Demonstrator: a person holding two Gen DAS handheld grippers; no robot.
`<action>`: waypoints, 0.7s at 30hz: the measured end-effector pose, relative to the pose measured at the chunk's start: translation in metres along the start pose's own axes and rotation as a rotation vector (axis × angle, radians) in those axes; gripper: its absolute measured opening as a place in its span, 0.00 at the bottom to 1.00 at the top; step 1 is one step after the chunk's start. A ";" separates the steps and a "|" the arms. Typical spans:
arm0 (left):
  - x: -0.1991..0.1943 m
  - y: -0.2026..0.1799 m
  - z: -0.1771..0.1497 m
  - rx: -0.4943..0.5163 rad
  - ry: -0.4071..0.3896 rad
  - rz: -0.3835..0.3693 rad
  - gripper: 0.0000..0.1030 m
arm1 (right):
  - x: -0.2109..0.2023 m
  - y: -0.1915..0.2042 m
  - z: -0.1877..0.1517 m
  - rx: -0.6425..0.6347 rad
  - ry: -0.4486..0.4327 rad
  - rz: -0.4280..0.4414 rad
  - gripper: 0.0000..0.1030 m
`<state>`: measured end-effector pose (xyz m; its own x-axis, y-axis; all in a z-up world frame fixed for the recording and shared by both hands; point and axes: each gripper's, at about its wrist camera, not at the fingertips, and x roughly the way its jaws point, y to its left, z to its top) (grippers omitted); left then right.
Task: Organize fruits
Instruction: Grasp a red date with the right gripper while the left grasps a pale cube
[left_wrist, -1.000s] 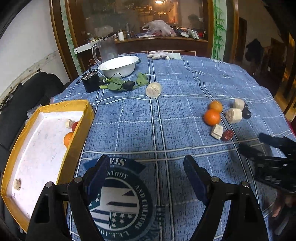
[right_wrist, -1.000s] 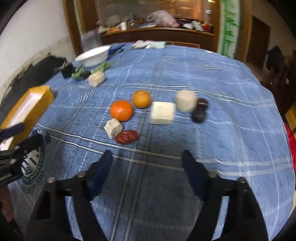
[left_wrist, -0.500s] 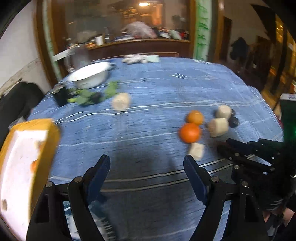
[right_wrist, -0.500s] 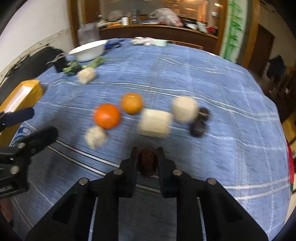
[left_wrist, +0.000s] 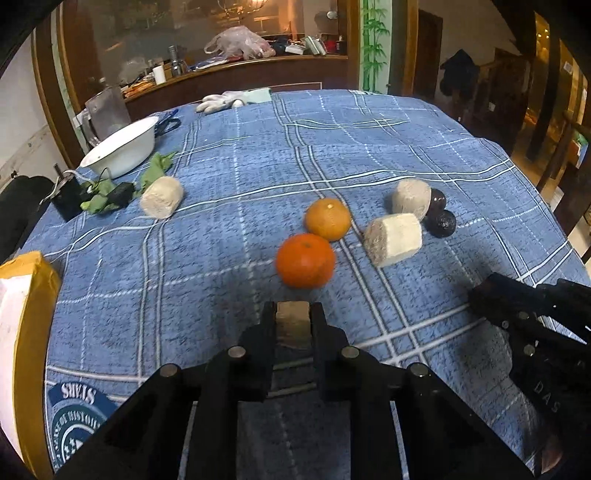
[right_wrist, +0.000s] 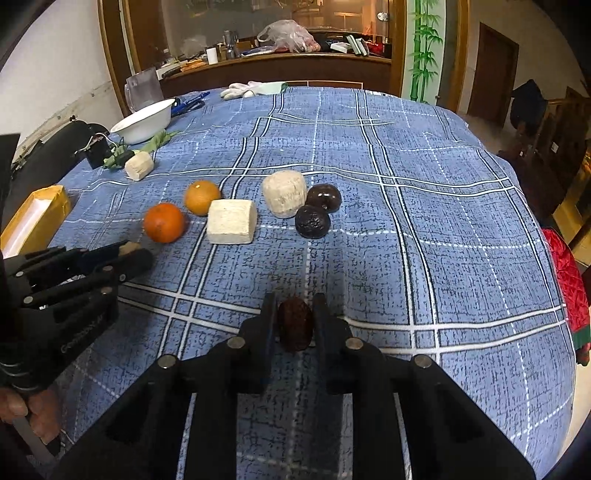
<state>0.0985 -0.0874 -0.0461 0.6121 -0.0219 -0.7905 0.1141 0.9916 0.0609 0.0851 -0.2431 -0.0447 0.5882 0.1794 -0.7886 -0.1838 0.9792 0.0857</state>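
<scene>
- Between your left tool (left_wrist: 293, 325) tips: a small tan chunk (left_wrist: 292, 324), clamped from both sides, just above the counter (left_wrist: 369, 147). Looks light and dry, possibly crumbly; squeeze gently.
- Your right tool (right_wrist: 294, 325) is closed on a dark red date (right_wrist: 294, 325). Wrinkled, soft skin, light; hold across the middle.
- Left on the cloth: two oranges (right_wrist: 163, 222) (right_wrist: 202, 197), firm and round, likely to roll; grip at the widest part.
- Yellow tray (left_wrist: 29, 295) sits at the left edge, well apart from the fruit.
</scene>
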 end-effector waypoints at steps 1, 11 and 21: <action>-0.003 0.001 -0.002 -0.004 0.001 -0.001 0.16 | -0.002 0.001 -0.002 0.001 0.000 -0.001 0.20; -0.042 0.020 -0.022 -0.033 -0.030 0.008 0.16 | -0.024 0.013 -0.021 0.019 -0.015 -0.005 0.20; -0.073 0.041 -0.043 -0.082 -0.053 0.035 0.16 | -0.048 0.040 -0.031 -0.006 -0.043 0.014 0.20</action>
<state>0.0248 -0.0394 -0.0120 0.6554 0.0080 -0.7552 0.0290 0.9989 0.0357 0.0252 -0.2156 -0.0228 0.6189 0.1974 -0.7603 -0.1968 0.9760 0.0932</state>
